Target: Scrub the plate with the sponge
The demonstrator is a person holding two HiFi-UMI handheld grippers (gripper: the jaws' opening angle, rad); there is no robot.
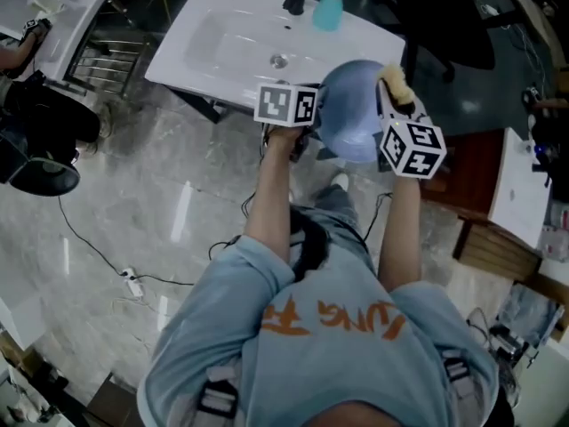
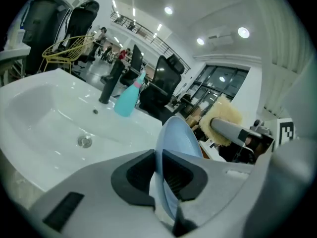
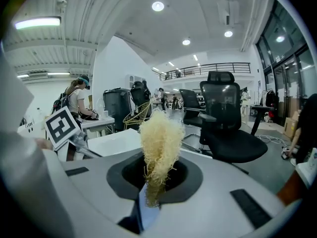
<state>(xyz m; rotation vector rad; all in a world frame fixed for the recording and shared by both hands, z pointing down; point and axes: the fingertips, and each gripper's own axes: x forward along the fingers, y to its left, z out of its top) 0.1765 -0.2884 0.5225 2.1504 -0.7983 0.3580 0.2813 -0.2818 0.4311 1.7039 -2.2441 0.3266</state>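
Gripping the blue plate [image 2: 176, 135] by its rim in the left gripper [image 2: 159, 175], upright, aloft before the sink [image 1: 222, 38]; pinching the sponge [image 3: 159, 138] in the right gripper [image 3: 157, 180], just beside the plate (contact unclear). Probably lining up; next, pressing sponge against plate face.

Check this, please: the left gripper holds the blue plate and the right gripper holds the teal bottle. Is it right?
One thing is wrong. The right gripper holds the yellow sponge, not the bottle, as the right gripper view shows; the bottle stands on the sink. The left gripper does hold the blue plate.
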